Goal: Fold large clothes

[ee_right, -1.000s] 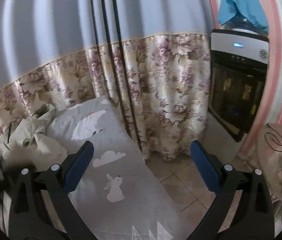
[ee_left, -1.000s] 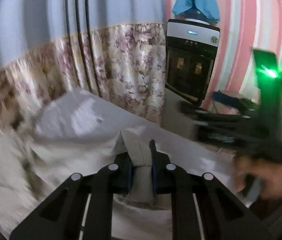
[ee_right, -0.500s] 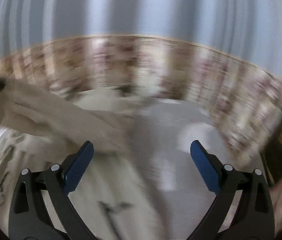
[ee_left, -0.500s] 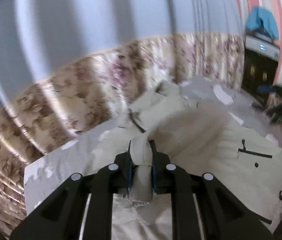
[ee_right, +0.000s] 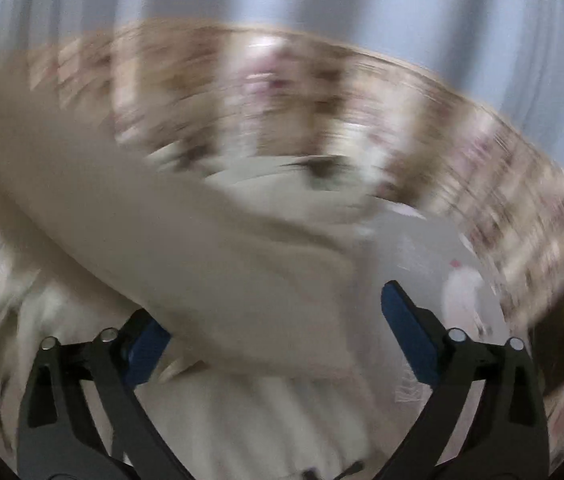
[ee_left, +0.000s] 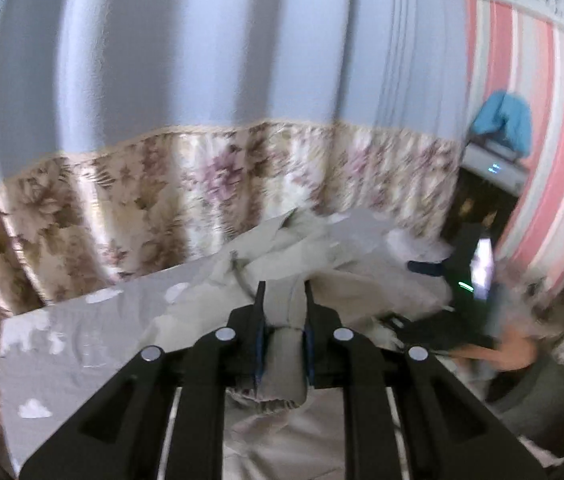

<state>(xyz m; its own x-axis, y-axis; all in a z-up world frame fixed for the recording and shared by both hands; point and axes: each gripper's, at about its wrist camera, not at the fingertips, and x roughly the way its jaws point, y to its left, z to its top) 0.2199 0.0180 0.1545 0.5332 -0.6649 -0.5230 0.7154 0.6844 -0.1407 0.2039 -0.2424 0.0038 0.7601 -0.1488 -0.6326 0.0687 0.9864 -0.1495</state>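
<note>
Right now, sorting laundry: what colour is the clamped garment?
Beige garment; clearest in the left wrist view.

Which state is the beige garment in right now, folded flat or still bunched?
Bunched. The beige garment lies heaped on the grey bedsheet, one part pinched in the left gripper; the right gripper is open.

Both wrist views low, close over beige garment point(ee_left: 282, 344) — facing curtain point(ee_left: 210, 176); right blurred.

One beige garment point(ee_left: 282, 344), two tools point(ee_left: 284, 312) point(ee_right: 274, 320), one grey sheet point(ee_left: 94, 332), one curtain point(ee_left: 202, 120).
</note>
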